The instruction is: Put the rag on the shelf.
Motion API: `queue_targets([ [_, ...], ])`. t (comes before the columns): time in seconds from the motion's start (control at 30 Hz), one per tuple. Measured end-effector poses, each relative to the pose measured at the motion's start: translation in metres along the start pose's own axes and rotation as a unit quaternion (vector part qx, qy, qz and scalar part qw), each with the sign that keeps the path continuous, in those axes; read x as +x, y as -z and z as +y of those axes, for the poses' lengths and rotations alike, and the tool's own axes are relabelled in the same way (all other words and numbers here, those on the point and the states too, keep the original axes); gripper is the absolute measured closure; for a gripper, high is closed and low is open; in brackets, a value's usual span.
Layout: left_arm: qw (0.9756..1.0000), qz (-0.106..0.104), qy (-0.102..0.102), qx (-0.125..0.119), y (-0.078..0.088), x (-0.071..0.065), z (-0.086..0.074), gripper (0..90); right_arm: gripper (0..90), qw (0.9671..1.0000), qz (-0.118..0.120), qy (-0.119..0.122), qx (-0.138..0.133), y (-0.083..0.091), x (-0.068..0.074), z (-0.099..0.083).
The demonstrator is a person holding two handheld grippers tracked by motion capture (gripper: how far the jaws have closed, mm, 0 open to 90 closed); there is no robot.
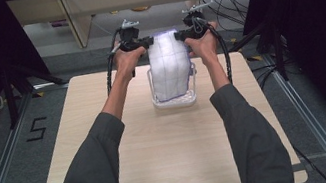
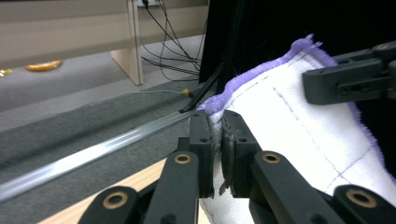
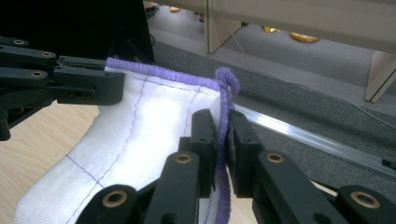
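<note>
Item: white cloth (image 1: pixel 169 65), quilted in a grid of thin purple stitch lines, bound along its edge with fuzzy purple yarn. I hold it stretched between my two grippers above the far half of the table (image 1: pixel 161 147), its lower end hanging down into a white basket (image 1: pixel 175 100).

Hidden or unclear: the cloth covers most of the basket's inside, so I cannot tell what, if anything, lies under it. From above I can make out only the basket's rounded rim and a perforated or slatted wall. My own hands mask much of both grippers in the high view. In my gripper views the cloth's lower part is cut off by the frame.

Left gripper (image 2: pixel 218 140): black jaws narrowed onto the cloth's upper corner, pads pressing the white fabric just below the purple binding.

Right gripper (image 3: pixel 222 144): black jaws likewise pinched close on the opposite corner, the purple edging running straight down between the pads, a small yarn loop standing up above them.

Table: pale wood grain, flat, rounded corners. Floor beyond: grey carpet with a metal rail (image 3: pixel 308 135).
</note>
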State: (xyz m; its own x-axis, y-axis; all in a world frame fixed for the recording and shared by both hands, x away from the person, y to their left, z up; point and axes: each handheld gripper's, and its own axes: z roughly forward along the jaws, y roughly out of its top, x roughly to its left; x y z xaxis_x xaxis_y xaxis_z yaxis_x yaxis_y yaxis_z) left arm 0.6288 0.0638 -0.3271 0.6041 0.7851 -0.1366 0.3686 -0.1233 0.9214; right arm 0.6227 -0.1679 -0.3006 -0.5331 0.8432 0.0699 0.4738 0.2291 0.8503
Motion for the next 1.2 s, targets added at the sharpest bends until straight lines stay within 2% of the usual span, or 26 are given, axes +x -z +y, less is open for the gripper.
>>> queue_targets([
  [0.1,0.9999,0.004,0.001,0.011,-0.001,0.000,-0.006,83.3,82.3,0.9998,-0.009,0.013,0.009,-0.005,0.000,-0.003],
  [0.13,0.9999,0.004,0.001,0.011,-0.001,0.000,-0.006,83.2,82.3,0.9998,-0.009,0.013,0.009,-0.005,0.000,-0.003],
  [0.17,0.9998,0.005,-0.002,0.020,-0.002,0.000,-0.009,83.1,81.8,0.9997,-0.010,0.000,0.024,-0.008,0.001,-0.004],
  [0.23,0.9995,0.003,-0.003,0.030,-0.003,0.000,-0.012,83.1,80.6,0.9996,-0.012,0.010,0.024,-0.010,0.001,-0.005],
  [0.3,0.9994,-0.002,-0.003,0.034,-0.004,0.001,-0.014,83.1,79.3,0.9997,-0.010,0.009,0.023,-0.012,0.001,-0.006],
  [0.33,0.9991,-0.002,-0.001,0.043,-0.004,0.002,-0.016,82.8,72.0,0.9991,-0.018,0.009,0.037,-0.015,0.001,-0.007],
  [0.4,0.9988,-0.004,-0.002,0.048,-0.004,0.002,-0.016,80.0,64.0,0.9984,-0.033,0.004,0.046,-0.017,0.002,-0.008],
  [0.43,0.9986,-0.009,0.004,0.052,-0.005,0.003,-0.017,74.0,63.9,0.9983,-0.035,0.000,0.047,-0.017,0.001,-0.009],
  [0.47,0.9983,-0.011,0.013,0.056,-0.005,0.003,-0.018,74.0,63.9,0.9983,-0.035,0.000,0.047,-0.017,0.001,-0.009],
  [0.5,0.9982,-0.005,0.024,0.055,-0.003,0.004,-0.017,61.6,61.8,0.9986,-0.027,-0.012,0.043,-0.016,-0.001,-0.010],
  [0.53,0.9978,-0.003,0.027,0.061,-0.001,0.006,-0.016,58.3,60.5,0.9988,-0.027,-0.009,0.040,-0.015,-0.002,-0.010],
  [0.6,0.9970,0.000,0.045,0.063,0.002,0.008,-0.015,53.4,59.5,0.9985,-0.024,-0.016,0.047,-0.011,-0.003,-0.010],
  [0.63,0.9966,0.002,0.047,0.067,0.004,0.008,-0.015,51.9,58.9,0.9988,-0.021,-0.007,0.043,-0.010,-0.005,-0.010],
  [0.67,0.9964,0.001,0.039,0.075,0.006,0.009,-0.015,51.7,58.8,0.9986,-0.023,-0.014,0.046,-0.006,-0.004,-0.010],
  [0.73,0.9964,0.003,0.040,0.075,0.009,0.009,-0.016,51.4,58.7,0.9988,-0.017,-0.014,0.043,-0.004,-0.006,-0.010],
  [0.77,0.9961,0.000,0.053,0.071,0.013,0.009,-0.019,51.1,58.5,0.9988,-0.016,-0.015,0.043,0.002,-0.008,-0.013],
  [0.8,0.9957,0.001,0.052,0.077,0.015,0.010,-0.021,51.0,58.4,0.9990,-0.016,-0.012,0.040,0.004,-0.009,-0.014],
  [0.83,0.9949,-0.001,0.044,0.091,0.017,0.011,-0.022,50.4,57.9,0.9987,-0.014,-0.012,0.048,0.007,-0.011,-0.015],
  [1.0,0.9929,-0.001,0.046,0.110,0.022,0.013,-0.025,44.1,57.2,0.9987,-0.010,-0.019,0.047,0.017,-0.014,-0.020],
  [1.03,0.9924,-0.001,0.041,0.116,0.024,0.014,-0.026,44.1,57.0,0.9988,-0.009,-0.018,0.046,0.019,-0.014,-0.021],
  [1.1,0.9922,0.004,0.036,0.119,0.027,0.016,-0.026,43.0,55.8,0.9988,0.000,-0.012,0.047,0.026,-0.016,-0.025],
  [1.2,0.9920,0.001,0.041,0.120,0.034,0.018,-0.027,41.6,55.7,0.9990,0.005,-0.011,0.044,0.032,-0.017,-0.029],
])
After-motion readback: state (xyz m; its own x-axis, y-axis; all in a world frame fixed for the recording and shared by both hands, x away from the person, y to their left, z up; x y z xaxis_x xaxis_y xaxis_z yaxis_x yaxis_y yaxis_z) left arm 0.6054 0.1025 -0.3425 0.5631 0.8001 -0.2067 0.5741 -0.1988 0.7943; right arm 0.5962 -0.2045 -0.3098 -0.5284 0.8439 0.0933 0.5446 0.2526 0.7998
